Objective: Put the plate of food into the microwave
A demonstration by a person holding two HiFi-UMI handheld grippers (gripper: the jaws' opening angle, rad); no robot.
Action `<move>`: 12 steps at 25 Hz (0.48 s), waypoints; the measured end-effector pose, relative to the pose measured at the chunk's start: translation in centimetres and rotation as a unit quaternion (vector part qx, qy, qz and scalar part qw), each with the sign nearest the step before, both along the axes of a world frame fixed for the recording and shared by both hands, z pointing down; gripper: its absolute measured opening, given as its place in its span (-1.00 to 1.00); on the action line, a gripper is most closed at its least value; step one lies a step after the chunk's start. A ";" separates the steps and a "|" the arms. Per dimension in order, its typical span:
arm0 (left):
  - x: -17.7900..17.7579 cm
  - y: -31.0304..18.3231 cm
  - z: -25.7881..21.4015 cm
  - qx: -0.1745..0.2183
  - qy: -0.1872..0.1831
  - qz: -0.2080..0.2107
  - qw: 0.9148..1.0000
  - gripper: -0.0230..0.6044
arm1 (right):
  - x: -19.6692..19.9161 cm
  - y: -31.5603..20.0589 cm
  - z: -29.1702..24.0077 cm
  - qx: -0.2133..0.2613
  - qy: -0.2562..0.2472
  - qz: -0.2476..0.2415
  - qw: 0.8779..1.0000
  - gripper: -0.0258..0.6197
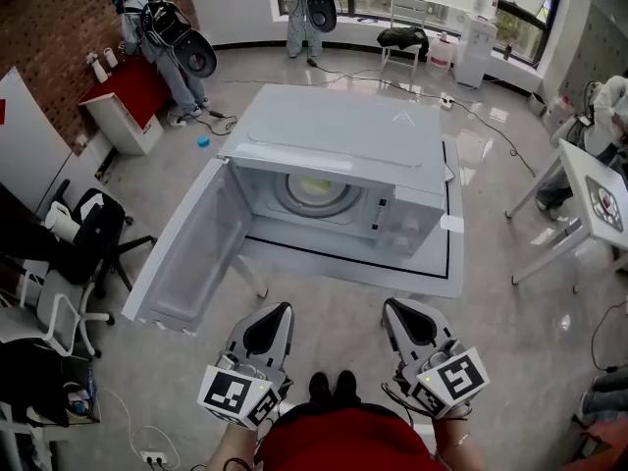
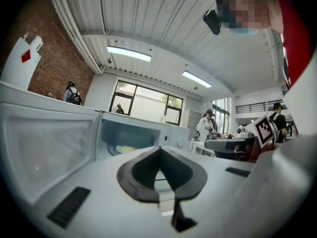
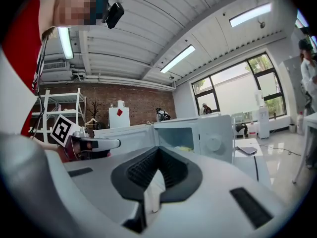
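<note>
The head camera is looking steeply down, the microwave [image 1: 343, 165] lying close at 12 o'clock. Cameras riding the left gripper [image 1: 278, 314] at 7 o'clock and right gripper [image 1: 397, 310] at 5 are facing almost level, sharing that open microwave.

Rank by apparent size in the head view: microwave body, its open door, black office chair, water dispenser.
1. microwave body
2. open door
3. black office chair
4. water dispenser, though it stands farthest away, so it only looks smallest.
</note>
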State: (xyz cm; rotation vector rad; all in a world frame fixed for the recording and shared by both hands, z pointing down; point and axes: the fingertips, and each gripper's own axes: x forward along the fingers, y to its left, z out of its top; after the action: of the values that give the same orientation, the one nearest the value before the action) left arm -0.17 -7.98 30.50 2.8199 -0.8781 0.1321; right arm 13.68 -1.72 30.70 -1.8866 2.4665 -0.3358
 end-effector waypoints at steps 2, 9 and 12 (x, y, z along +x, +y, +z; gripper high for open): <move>0.0 0.1 -0.2 0.002 0.003 -0.002 1.000 -0.90 | 0.0 0.0 -0.2 0.003 -0.001 -0.001 1.000 -0.88; 0.3 0.4 0.0 0.005 0.004 -0.001 1.000 -0.90 | -0.1 0.7 0.4 -0.004 0.005 -0.007 1.000 -0.88; 0.7 0.4 0.2 0.004 0.001 0.001 1.000 -0.90 | 0.2 0.6 0.3 -0.002 0.003 -0.003 1.000 -0.88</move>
State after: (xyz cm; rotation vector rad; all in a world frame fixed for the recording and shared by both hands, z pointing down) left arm 0.53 -7.60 30.70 2.8292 -0.8765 0.1267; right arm 13.84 -1.16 31.02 -1.8857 2.4766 -0.3367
